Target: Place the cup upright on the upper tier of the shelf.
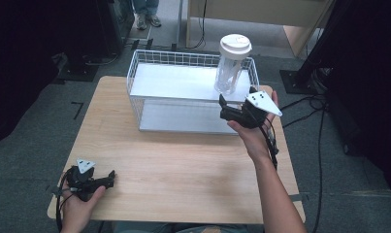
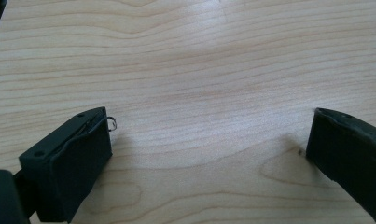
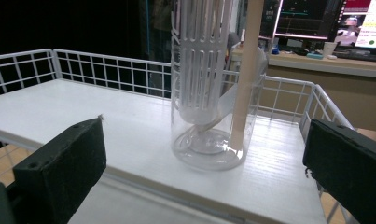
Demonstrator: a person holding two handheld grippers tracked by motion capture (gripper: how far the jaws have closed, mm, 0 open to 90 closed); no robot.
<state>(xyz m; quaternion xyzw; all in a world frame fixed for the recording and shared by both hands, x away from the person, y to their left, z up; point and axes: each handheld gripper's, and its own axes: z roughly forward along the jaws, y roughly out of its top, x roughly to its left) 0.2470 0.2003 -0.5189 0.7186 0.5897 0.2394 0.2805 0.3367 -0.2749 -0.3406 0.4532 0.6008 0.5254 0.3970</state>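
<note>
Resting low at the near left corner of the wooden table [image 1: 183,165], the left gripper [image 1: 109,178] lies on the tabletop in the person's left hand [image 1: 79,206], a grey three-cornered plate on its top. In the left gripper view its two black jaws are spread wide, with bare wood grain between them and nothing held.

Farther in, at the far middle of the table, stands a white wire basket [image 1: 135,68] with a white shelf board [image 1: 173,80] laid across it. On the right end of that board a clear plastic bottle [image 1: 228,73] stands upright, capped with a white lid [image 1: 235,46]; a white slotted insert shows inside it in the right gripper view [image 3: 202,56].

Just near of the bottle, the right gripper [image 1: 223,108] is held in the right hand [image 1: 253,133] at the basket's near right edge, pointing toward the bottle. Its jaws are spread wide, one on each side of the bottle's base in the right gripper view, and neither touches it. Cables [image 1: 321,136] trail over the grey floor on the right of the table.
</note>
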